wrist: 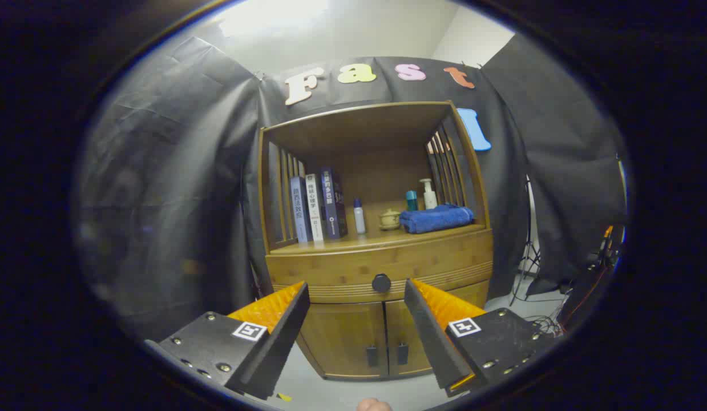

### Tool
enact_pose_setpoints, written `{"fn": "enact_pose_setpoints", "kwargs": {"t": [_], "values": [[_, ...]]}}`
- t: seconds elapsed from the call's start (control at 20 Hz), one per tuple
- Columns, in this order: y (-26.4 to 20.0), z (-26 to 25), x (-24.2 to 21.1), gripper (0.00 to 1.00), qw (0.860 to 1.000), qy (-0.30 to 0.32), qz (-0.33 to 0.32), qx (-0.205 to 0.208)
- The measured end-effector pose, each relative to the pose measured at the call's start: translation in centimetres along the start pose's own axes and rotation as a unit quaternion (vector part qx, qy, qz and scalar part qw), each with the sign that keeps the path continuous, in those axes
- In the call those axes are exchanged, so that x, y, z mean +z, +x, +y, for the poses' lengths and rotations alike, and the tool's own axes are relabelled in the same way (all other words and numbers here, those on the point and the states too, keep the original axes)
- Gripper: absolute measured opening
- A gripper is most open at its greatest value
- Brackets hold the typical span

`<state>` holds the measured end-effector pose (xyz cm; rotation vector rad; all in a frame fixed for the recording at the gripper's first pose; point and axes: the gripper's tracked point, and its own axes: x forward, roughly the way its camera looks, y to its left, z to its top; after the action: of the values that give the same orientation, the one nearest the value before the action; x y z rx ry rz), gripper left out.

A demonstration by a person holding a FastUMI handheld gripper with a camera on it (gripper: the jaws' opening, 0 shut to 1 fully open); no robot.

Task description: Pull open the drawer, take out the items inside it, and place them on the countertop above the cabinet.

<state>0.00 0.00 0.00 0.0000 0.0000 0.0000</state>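
Books [318, 206] stand left on the countertop [376, 238], towel [436, 218] right; drawer [380, 273] below.

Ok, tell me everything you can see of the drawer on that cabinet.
The drawer is a wide, shallow front of light bamboo-looking wood, with fine horizontal grooves along its lower edge and one round dark knob at its middle. It sits shut, below the countertop and above two cabinet doors. The hand-held gripper is open, short of the knob, touching nothing.

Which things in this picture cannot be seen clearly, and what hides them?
- Contents of the closed wooden drawer with round black knob: gripper view, hidden by its front.
- Inside the lower cabinet: hidden by its two shut wooden doors.
- The small tan lidded pot: too small for detail.
- The open orange-and-black claw holds nothing.
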Motion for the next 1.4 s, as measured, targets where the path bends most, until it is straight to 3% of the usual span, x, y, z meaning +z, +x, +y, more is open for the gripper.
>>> {"fn": "enact_pose_setpoints", "kwargs": {"t": [0.85,1.1,1.4], "values": [[1.5,-0.7,0.7,1.0,1.0,-0.016,-0.008,-0.017],[4.3,-1.3,-0.8,1.0,0.999,-0.032,0.002,-0.027],[10.8,-3.2,-3.7,1.0,0.996,-0.067,0.029,-0.051]]}}
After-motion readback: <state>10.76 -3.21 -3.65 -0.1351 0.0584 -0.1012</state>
